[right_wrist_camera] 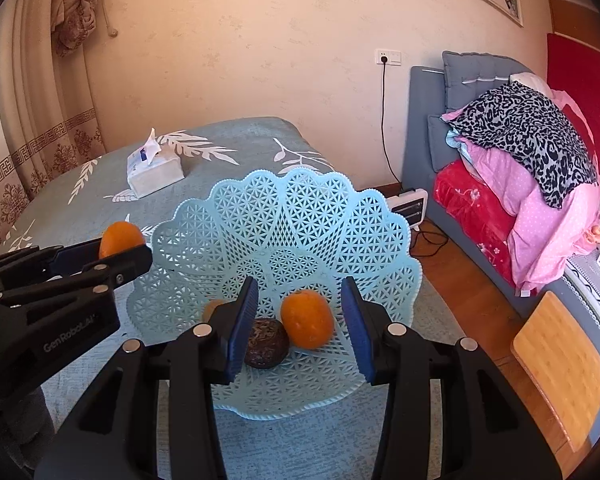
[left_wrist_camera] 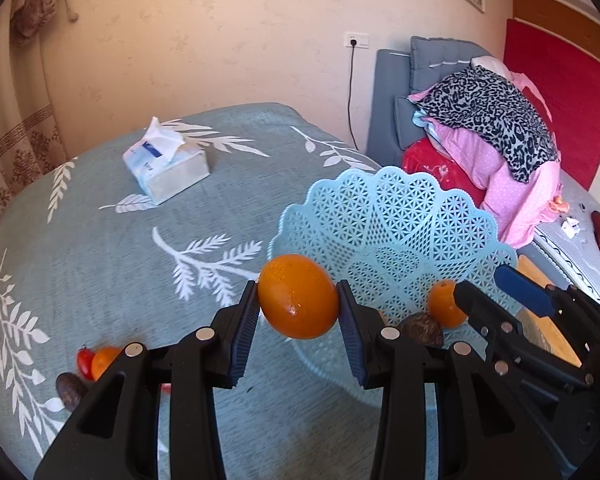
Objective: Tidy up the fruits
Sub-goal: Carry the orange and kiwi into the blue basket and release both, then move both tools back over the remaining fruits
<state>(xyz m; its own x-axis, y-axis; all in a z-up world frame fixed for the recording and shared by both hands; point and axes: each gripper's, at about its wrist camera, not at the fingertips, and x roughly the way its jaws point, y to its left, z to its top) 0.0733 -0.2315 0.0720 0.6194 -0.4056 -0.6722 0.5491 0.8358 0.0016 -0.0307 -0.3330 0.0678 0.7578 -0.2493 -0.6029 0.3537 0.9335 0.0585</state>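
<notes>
The left tool (left_wrist_camera: 298,314) grips a round orange citrus fruit (left_wrist_camera: 298,298) just beside the rim of the pale blue plastic lattice basket (right_wrist_camera: 300,216), ready to carry it over and release. The right tool (right_wrist_camera: 300,316) hangs open above the basket, holding nothing, over a second orange fruit (right_wrist_camera: 307,319) and a dark wrinkled round fruit (right_wrist_camera: 266,344).

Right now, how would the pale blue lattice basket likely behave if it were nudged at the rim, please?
The basket is thin perforated plastic, so probably light and apt to slide on the tablecloth. Its wide flared rim might flex or tip, though the orange inside adds some weight.
</notes>
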